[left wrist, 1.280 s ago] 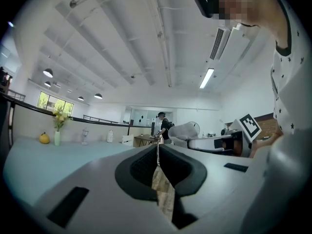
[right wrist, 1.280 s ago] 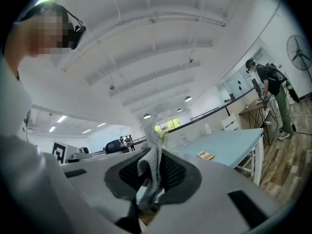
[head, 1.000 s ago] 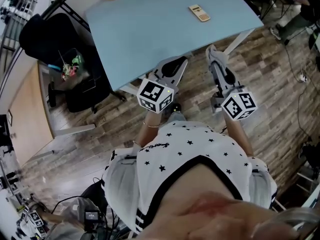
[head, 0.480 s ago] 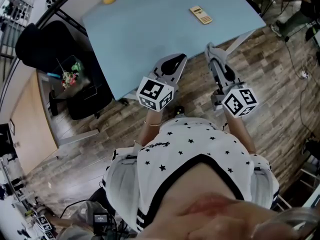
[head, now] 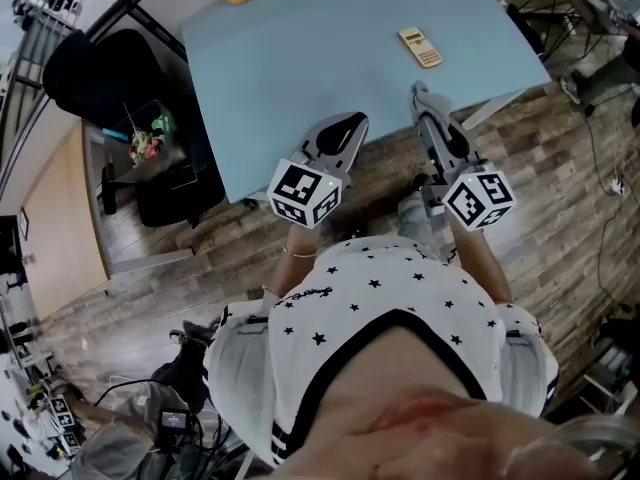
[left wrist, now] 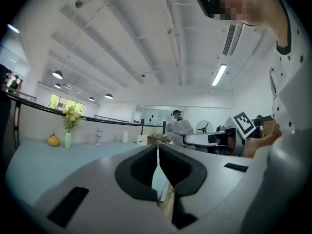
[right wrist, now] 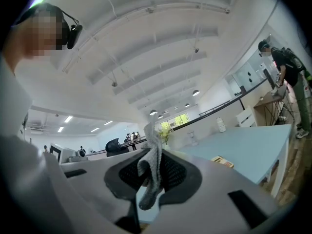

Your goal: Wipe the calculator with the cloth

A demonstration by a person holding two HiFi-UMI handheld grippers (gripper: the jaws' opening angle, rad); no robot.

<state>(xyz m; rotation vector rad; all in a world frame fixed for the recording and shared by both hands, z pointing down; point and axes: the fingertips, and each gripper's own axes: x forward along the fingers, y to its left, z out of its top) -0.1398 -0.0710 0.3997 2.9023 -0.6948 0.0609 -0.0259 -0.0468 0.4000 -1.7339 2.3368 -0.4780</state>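
Both grippers are held low in front of the person's torso, at the near edge of the light blue table.

The right gripper is clenched on the grey knitted cloth. A bunched strip stands above the pads and a tail hangs below them. I judge the grip to be mid-cloth, which leaves a loose end to wipe with.

The left gripper has its jaws pressed together with nothing between them. Through the slit below the tips I see only table edge and wood-plank floor. I read it as parked, perhaps free to steady the target.

The small beige calculator lies flat toward the far right part of the table, well apart from both grippers and untouched. Wiping has not yet begun; the step in hand is the approach.

Next move, as I judge it: carry the right gripper forward and down so the hanging tail lands on the keypad face.

Risk: the light calculator may slide under the cloth.
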